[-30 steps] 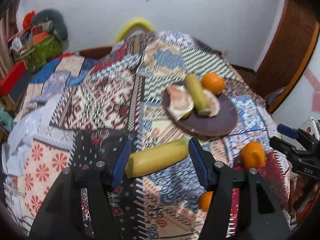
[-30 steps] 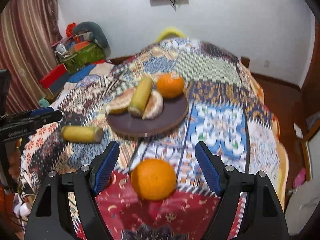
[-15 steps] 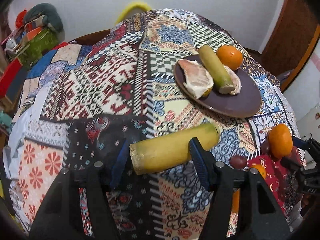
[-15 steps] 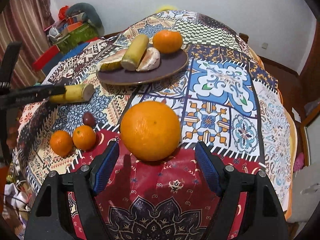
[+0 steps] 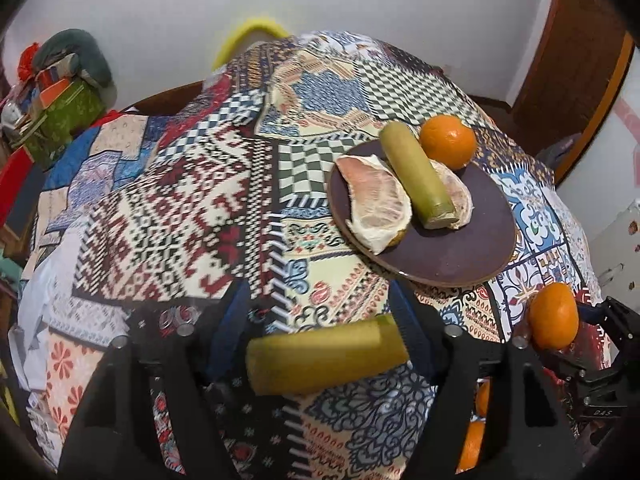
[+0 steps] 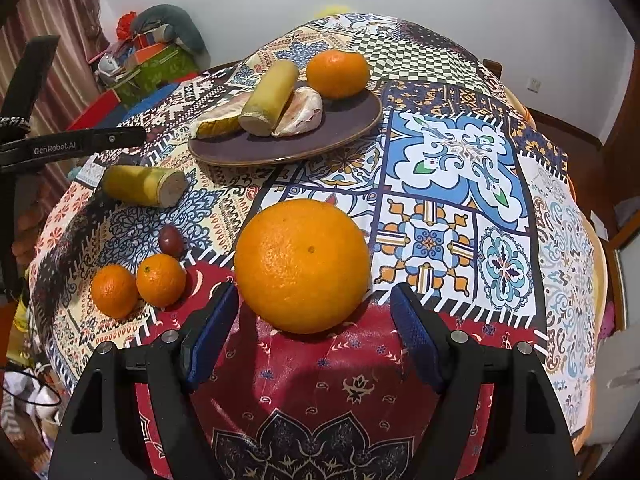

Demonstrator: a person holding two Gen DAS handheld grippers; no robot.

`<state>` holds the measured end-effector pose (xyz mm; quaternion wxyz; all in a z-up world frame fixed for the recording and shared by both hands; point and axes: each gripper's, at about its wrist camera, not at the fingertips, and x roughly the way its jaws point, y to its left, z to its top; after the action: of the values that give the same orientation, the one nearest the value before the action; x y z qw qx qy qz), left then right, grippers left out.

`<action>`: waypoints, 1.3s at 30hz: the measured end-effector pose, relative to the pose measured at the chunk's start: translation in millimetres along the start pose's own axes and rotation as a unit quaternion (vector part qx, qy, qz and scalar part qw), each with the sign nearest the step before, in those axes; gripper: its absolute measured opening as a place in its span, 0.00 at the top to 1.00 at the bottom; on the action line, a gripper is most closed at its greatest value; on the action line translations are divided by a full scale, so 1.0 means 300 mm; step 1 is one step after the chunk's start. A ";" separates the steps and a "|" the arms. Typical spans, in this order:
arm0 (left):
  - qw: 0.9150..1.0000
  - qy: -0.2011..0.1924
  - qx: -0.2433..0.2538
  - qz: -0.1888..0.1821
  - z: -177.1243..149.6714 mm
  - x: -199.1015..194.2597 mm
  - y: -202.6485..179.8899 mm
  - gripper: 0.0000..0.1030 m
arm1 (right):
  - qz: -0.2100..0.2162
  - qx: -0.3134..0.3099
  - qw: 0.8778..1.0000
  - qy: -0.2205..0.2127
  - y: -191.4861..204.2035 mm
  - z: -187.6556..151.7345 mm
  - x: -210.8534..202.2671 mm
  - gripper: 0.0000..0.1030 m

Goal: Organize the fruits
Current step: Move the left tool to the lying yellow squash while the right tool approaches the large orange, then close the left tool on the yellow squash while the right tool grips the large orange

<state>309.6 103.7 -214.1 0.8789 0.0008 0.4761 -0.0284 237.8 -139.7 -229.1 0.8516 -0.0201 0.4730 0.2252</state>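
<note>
Left wrist view: the left gripper (image 5: 320,340) has dropped closer over the yellow-green stalk (image 5: 324,354) on the tablecloth (image 5: 168,208); its fingers are spreading, the stalk between them and not pinched. It seems ready to grip. Beyond sits the plate (image 5: 452,256).

Right wrist view: the right gripper (image 6: 312,336) has lowered, fingers spread either side of the near orange (image 6: 302,266), not touching it.
</note>
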 end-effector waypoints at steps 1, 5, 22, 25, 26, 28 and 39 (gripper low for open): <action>1.000 0.008 0.005 0.001 0.005 0.019 -0.006 0.31 | 0.002 0.002 1.000 0.000 0.000 -0.001 -0.001 0.27; 0.999 0.035 0.002 -0.023 0.010 0.073 -0.005 0.31 | 0.001 0.000 1.000 0.000 -0.003 -0.005 -0.008 0.27; 0.997 0.052 0.027 -0.057 -0.129 -0.042 -0.050 0.42 | 0.012 0.008 1.000 -0.012 -0.009 0.000 -0.026 0.27; 0.996 0.060 0.040 -0.057 -0.142 -0.035 -0.057 0.41 | 0.016 0.008 1.000 -0.013 -0.005 -0.003 -0.023 0.27; 0.995 0.061 0.040 -0.064 -0.145 -0.036 -0.056 0.41 | 0.017 0.009 1.000 -0.012 -0.005 -0.004 -0.022 0.27; 0.995 0.063 0.046 -0.070 -0.150 -0.036 -0.060 0.38 | 0.018 0.010 1.000 -0.012 -0.011 -0.006 -0.018 0.27; 0.993 0.077 0.080 -0.047 -0.175 -0.017 -0.078 0.21 | 0.025 0.025 0.999 -0.012 -0.031 -0.006 -0.015 0.27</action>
<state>261.6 82.2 -237.9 0.8345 0.0506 0.5382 -0.1071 238.1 -150.0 -228.2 0.8512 0.0161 0.4691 0.2349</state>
